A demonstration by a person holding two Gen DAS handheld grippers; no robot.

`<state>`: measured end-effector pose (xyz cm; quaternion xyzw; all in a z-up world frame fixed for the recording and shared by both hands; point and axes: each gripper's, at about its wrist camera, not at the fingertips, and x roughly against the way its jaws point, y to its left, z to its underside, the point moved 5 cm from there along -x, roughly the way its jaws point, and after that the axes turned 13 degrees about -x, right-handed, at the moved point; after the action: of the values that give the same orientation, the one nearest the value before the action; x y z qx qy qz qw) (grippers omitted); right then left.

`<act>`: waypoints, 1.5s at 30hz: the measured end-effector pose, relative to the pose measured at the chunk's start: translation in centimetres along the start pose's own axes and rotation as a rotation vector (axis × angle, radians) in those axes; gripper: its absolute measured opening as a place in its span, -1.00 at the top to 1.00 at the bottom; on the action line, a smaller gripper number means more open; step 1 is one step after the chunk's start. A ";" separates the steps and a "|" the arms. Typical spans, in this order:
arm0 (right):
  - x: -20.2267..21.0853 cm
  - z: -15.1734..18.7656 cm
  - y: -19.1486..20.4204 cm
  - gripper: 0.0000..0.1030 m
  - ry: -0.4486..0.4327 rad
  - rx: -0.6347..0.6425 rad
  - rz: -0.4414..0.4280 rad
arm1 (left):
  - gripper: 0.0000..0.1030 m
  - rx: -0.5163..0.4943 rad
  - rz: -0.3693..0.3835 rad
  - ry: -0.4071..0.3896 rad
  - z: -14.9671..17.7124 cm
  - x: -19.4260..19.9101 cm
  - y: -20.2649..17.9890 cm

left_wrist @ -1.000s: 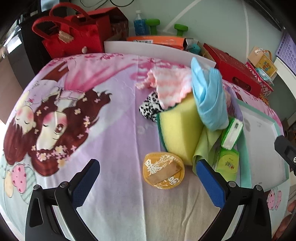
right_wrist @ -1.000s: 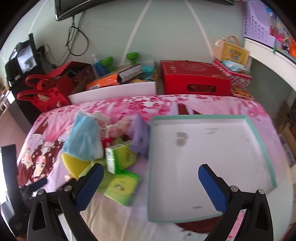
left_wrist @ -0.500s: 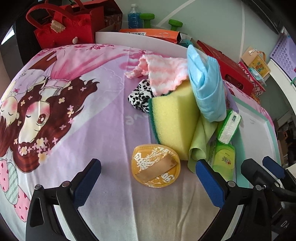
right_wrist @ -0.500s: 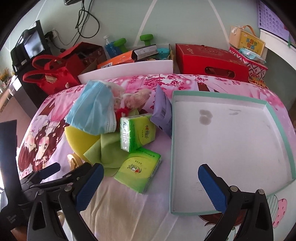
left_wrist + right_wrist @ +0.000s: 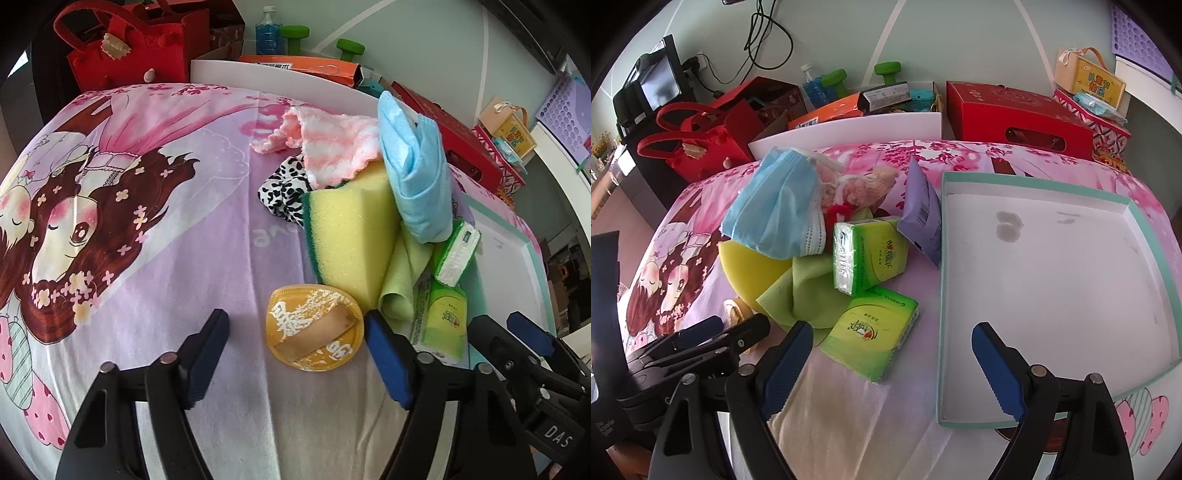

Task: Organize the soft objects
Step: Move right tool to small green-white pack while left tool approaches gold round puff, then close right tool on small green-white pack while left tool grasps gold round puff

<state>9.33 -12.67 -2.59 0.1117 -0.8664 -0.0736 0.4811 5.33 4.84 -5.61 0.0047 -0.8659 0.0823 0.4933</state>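
A round orange pad (image 5: 314,334) lies on the cartoon bedsheet between the fingers of my left gripper (image 5: 297,354), close to the right-hand finger. The jaws are closing, but the pads are not pressing on it. Behind it sit a yellow sponge (image 5: 347,229), a green cloth (image 5: 402,273), a blue face mask (image 5: 413,162), a pink towel (image 5: 332,144) and a spotted cloth (image 5: 284,192). My right gripper (image 5: 892,363) hovers over a flat green tissue pack (image 5: 871,338), jaws closing, nothing gripped. A second tissue pack (image 5: 868,254) stands behind it.
A white tray with a teal rim (image 5: 942,295) lies right of the pile, and a purple packet (image 5: 923,221) leans on its edge. Past the bed's far edge stand a white board (image 5: 849,129), a red bag (image 5: 129,48) and a red box (image 5: 1015,110).
Both pairs of jaws have narrowed. My left gripper has closed in on the orange pad. My right gripper has sunk and shifted left, from the tray to the tissue packs.
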 end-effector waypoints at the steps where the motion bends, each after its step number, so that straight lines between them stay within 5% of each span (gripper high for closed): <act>1: 0.0 0.0 0.0 -0.74 -0.001 0.000 0.002 | -0.35 0.001 0.005 -0.002 0.1 0.1 -0.1; 6: -0.2 0.1 0.1 -0.73 0.008 0.006 0.009 | 0.03 0.010 0.050 -0.009 0.3 0.4 -0.4; 20: -0.9 1.0 1.8 -0.29 0.022 0.065 -0.009 | 0.03 0.062 -0.022 -0.026 0.1 1.5 1.8; 45: -3.1 2.8 2.8 -0.20 0.068 0.136 0.073 | 0.03 0.072 -0.036 -0.009 0.3 0.9 2.1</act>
<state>8.23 -9.09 -5.97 0.1149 -0.8560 0.0068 0.5040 4.37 6.94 -5.26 0.0385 -0.8645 0.1043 0.4903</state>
